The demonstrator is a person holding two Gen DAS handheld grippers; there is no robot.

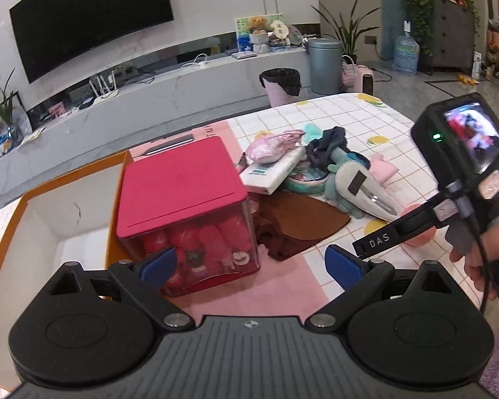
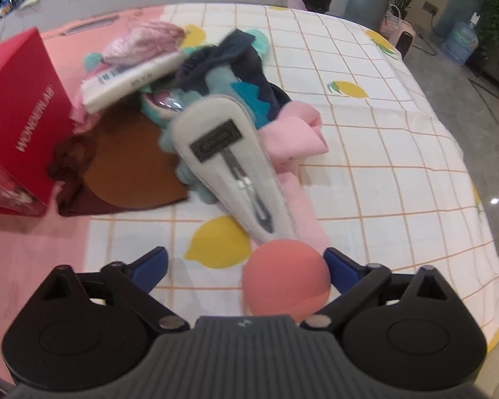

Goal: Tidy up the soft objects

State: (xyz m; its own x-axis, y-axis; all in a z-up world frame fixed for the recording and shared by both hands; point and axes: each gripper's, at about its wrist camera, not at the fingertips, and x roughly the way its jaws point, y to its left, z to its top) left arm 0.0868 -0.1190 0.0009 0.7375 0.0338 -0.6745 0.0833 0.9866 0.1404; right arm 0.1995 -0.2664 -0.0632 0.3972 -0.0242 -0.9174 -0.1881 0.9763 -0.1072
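Pink foam ball (image 2: 286, 276) sits between our right gripper's (image 2: 246, 266) spread jaws, seemingly touching the three-o'clock finger; our left gripper (image 1: 251, 267) gapes empty

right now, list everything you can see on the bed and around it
ball: one, coral pink, between the right jaws, against one pad
grey pouch: one, on the pile, tip near the ball
pink cloth: one, beside the pouch
brown cloth: one, flat, next to the red box
red box: one, clear sides, left of the pile
white packet: one, leaning on the pile
orange-edged box: one, open, far left
bins: two, grey and pink, on the floor
left gripper: open
right gripper: open
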